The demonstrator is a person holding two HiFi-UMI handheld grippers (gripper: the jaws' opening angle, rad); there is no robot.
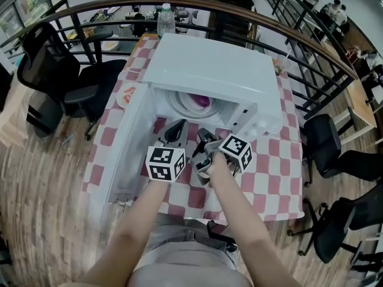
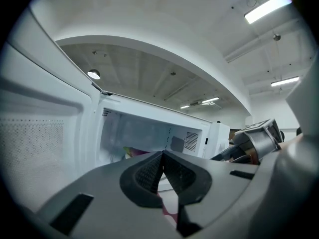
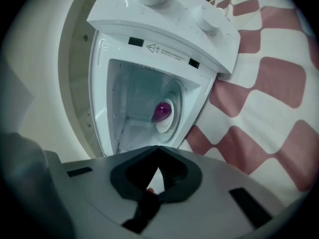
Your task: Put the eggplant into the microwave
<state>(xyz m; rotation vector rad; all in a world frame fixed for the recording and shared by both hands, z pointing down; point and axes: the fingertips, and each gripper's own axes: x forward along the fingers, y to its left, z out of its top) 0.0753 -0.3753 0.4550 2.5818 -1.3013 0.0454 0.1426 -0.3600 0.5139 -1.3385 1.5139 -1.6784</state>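
The table (image 1: 281, 172) bears a microwave (image 1: 209, 70) with its door open. The eggplant (image 3: 161, 111) lies on the plate (image 3: 164, 128) inside, plain in the right gripper view, a mere sliver in the left gripper view. The left gripper (image 2: 163, 156) and right gripper (image 3: 158, 151) are both clenched on nothing.

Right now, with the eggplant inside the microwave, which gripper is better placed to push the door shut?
Left, probably. The open door hangs at the left side of the microwave, just beside the left gripper, while the right gripper is farther from it. Both are shut and empty.
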